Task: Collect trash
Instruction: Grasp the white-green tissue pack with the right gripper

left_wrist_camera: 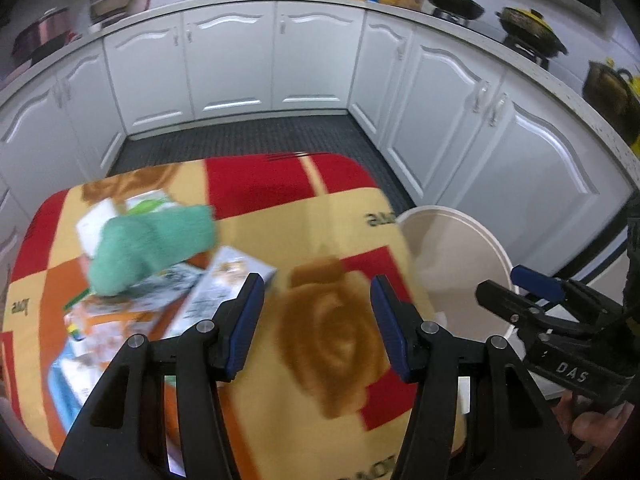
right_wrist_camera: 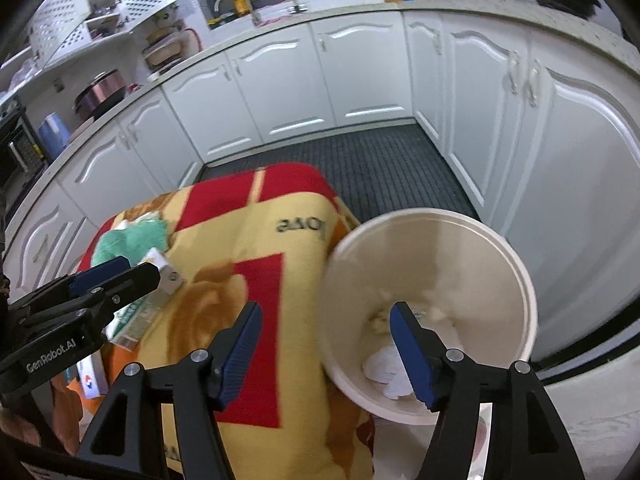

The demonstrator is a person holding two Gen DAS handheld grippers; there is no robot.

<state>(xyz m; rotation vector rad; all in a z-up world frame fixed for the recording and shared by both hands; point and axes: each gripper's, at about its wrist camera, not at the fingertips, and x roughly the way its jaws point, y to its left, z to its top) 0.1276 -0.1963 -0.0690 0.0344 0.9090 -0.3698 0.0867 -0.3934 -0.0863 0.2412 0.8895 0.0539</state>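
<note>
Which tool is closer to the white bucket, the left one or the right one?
Right. The right tool hangs over the near rim of the white bucket, one finger above its inside. The left tool is over the blanket, beside the bucket, nearer the boxes.

My left tool (left_wrist_camera: pixel 318 328) tilts steeply downward with its two blue-padded fingers (left_wrist_camera: pixel 246 326) standing apart and nothing between them. My right tool (right_wrist_camera: pixel 326 350) tilts down at much the same angle, its jaws spread a little wider and likewise empty, pads pressing on nothing. In the left wrist view the right tool sits just beside the left at the right edge, with my fingers (left_wrist_camera: pixel 588 424) wrapped under its black handle, and in the right wrist view the left tool juts in from the left edge.
</note>
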